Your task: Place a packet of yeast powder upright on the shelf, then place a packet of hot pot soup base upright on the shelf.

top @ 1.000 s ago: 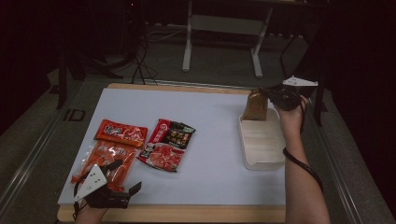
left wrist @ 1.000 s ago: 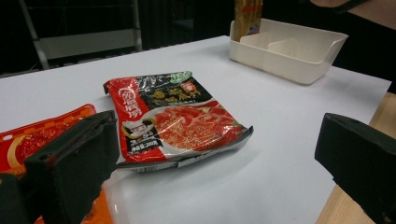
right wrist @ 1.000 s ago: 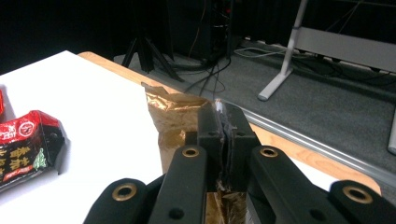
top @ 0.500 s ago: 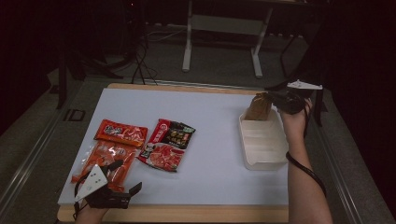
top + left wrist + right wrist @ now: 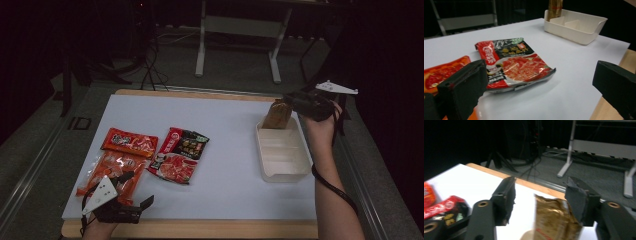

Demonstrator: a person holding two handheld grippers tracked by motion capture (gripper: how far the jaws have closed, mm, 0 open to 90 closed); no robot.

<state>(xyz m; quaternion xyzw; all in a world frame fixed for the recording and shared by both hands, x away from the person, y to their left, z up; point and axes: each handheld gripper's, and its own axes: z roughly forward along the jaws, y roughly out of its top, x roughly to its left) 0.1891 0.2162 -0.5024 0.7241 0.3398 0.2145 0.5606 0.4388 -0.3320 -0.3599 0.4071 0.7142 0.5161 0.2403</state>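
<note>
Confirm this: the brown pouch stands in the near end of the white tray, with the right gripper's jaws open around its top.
Wrong on one point: the brown pouch stands in the far end of the white tray, as the high view shows. The right gripper has just been opening its jaws, and they stand open around the pouch's top.

The right tongs (image 5: 539,202) no longer clamp the brown packet (image 5: 277,114): a second ago the jaws were pressed shut on its top, and they have just been opening, so that they now stand apart with a gap on either side of the packet's upper edge, which is between them in the right gripper view. The right hand (image 5: 320,125) has lifted up and drawn back to the right, away from the far end of the white tray (image 5: 282,172). The packet, gripped before, now stands on its own in the tray's far compartment, tilted against the far wall.
</note>
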